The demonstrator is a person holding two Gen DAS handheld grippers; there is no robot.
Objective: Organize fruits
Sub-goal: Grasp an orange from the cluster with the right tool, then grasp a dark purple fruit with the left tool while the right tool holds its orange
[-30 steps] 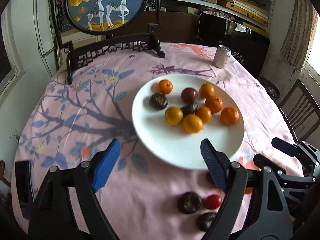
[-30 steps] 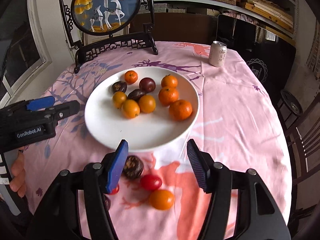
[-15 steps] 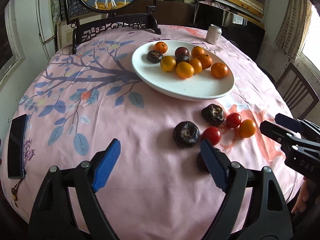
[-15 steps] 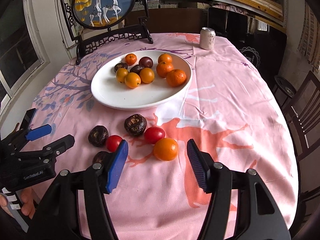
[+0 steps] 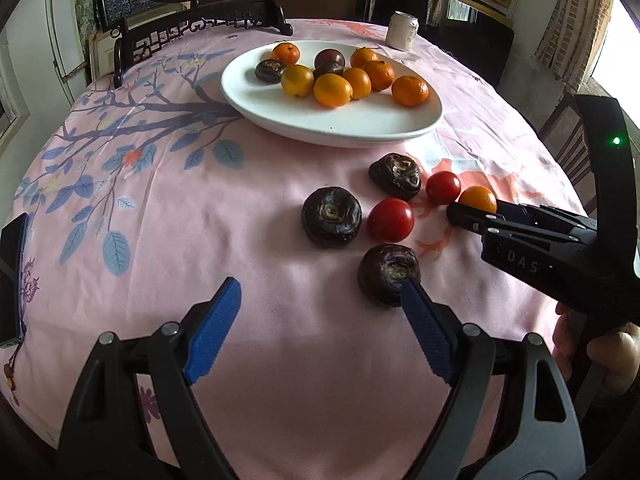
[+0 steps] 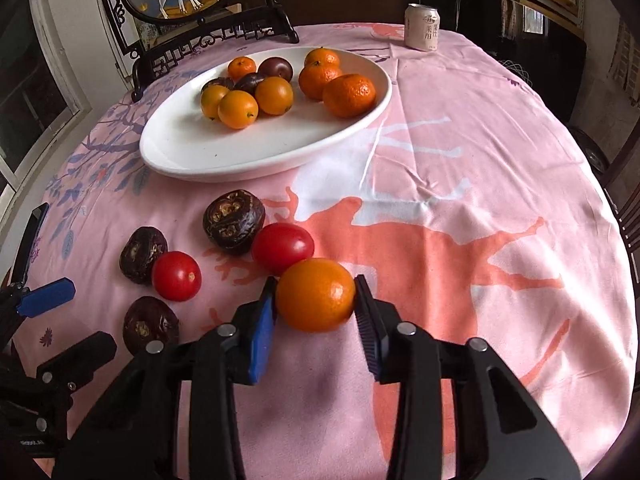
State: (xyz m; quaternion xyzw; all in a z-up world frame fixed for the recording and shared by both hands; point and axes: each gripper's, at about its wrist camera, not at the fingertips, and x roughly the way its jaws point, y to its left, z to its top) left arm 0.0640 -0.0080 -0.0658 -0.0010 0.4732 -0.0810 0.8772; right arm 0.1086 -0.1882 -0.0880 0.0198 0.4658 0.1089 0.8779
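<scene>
Left wrist view: left gripper (image 5: 320,320) low over the pink cloth (image 5: 160,208), jaws spread wide, nothing between them. Nearest dark fruit (image 5: 389,274) just ahead of the right-hand pad (image 5: 424,332), its near edge hidden behind that pad's tip; outside the gap, touching or not cannot be told. Second dark fruit (image 5: 331,216) farther on, beside a red tomato (image 5: 390,220). Third dark fruit (image 5: 395,176) and another tomato (image 5: 443,187) beyond, close to the plate (image 5: 360,120). Right gripper (image 5: 474,214) coming in from the right edge, orange (image 5: 476,199) half hidden at its tip. Plate holding oranges and dark fruit toward its far half. Can (image 5: 402,30) at the far table edge. Phone (image 5: 12,272) at the left edge.

Right wrist view: right gripper (image 6: 315,304) jaws just closed inward, now pinching the orange (image 6: 316,294); blue pad (image 6: 262,328) against its left side, the other pad against its right. Orange sitting at the pad tips, resting on or just above the cloth (image 6: 440,200), cannot tell which. Tomato (image 6: 282,248) touching the orange's far left side, dark fruit (image 6: 233,222) behind it. Second tomato (image 6: 176,276) and two more dark fruits (image 6: 143,254) (image 6: 150,330) off to the left. Left gripper (image 6: 60,316) at the left edge, one blue pad showing. Plate (image 6: 224,152) well beyond the loose fruit.
</scene>
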